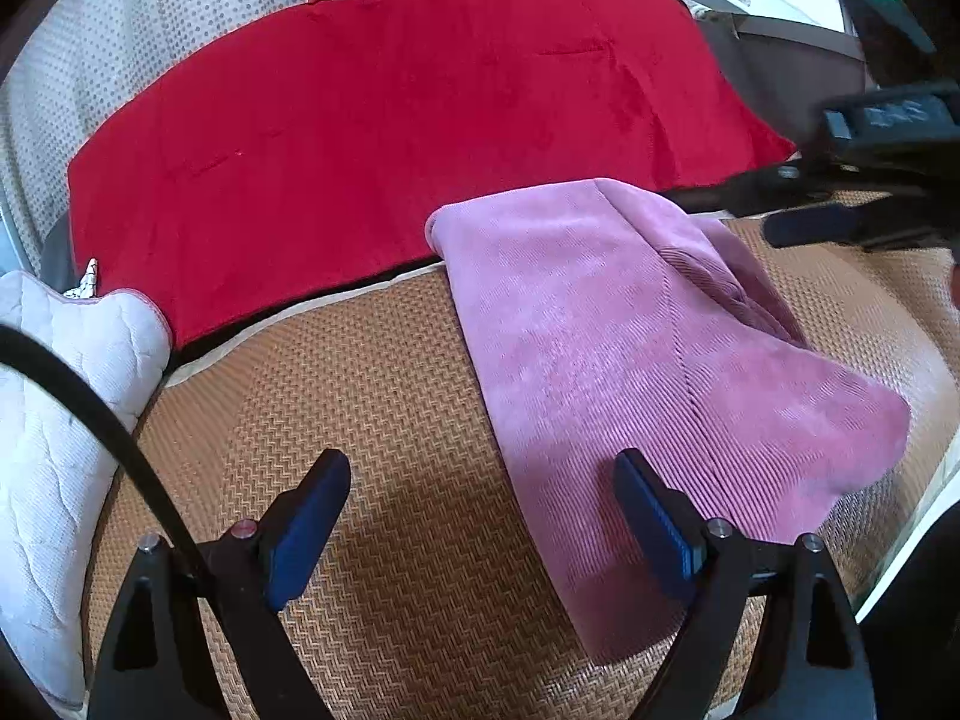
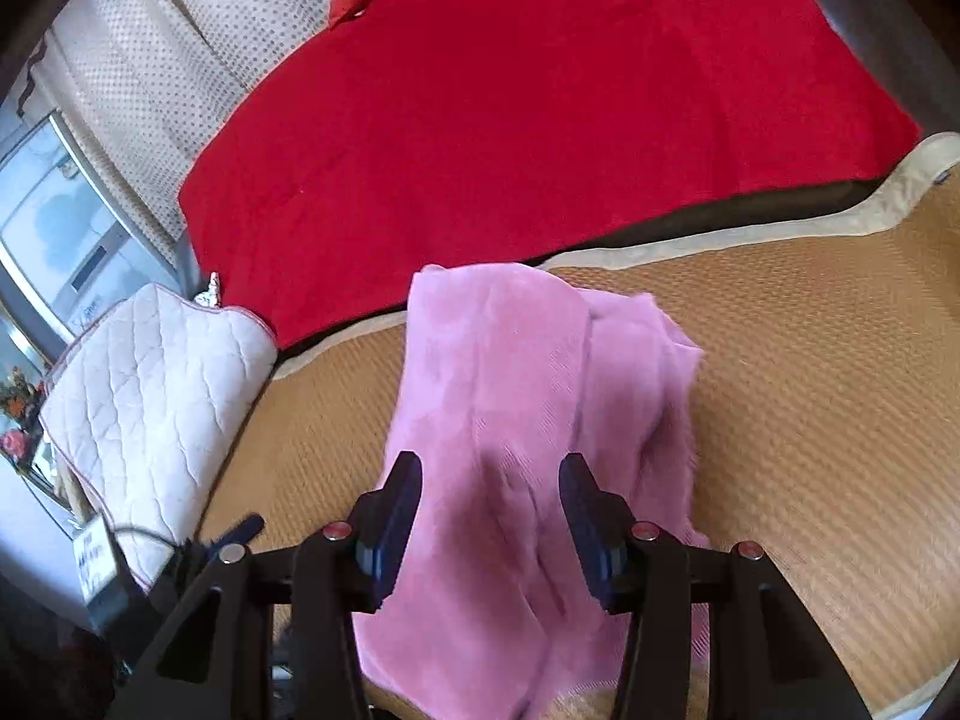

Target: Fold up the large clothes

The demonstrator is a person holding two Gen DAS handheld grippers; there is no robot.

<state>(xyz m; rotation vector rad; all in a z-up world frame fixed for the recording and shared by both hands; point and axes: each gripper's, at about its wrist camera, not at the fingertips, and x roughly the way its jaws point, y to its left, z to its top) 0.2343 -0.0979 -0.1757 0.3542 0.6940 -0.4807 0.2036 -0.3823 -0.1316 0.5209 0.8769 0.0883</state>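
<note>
A pink ribbed garment (image 1: 636, 360) lies folded into a long strip on a woven tan mat (image 1: 372, 396). My left gripper (image 1: 483, 480) is open and empty, hovering above the mat at the garment's near left edge. In the right wrist view the same garment (image 2: 516, 396) lies straight ahead. My right gripper (image 2: 489, 480) is open and empty, its jaws spread above the garment's near part. The right gripper also shows in the left wrist view (image 1: 840, 210) at the right edge, above the garment's far end.
A red blanket (image 1: 390, 138) covers the bed beyond the mat (image 2: 810, 390). A white quilted pillow (image 1: 54, 420) lies at the left, also in the right wrist view (image 2: 156, 396). A dotted curtain (image 2: 150, 72) hangs behind. A black cable (image 1: 90, 396) crosses the left view.
</note>
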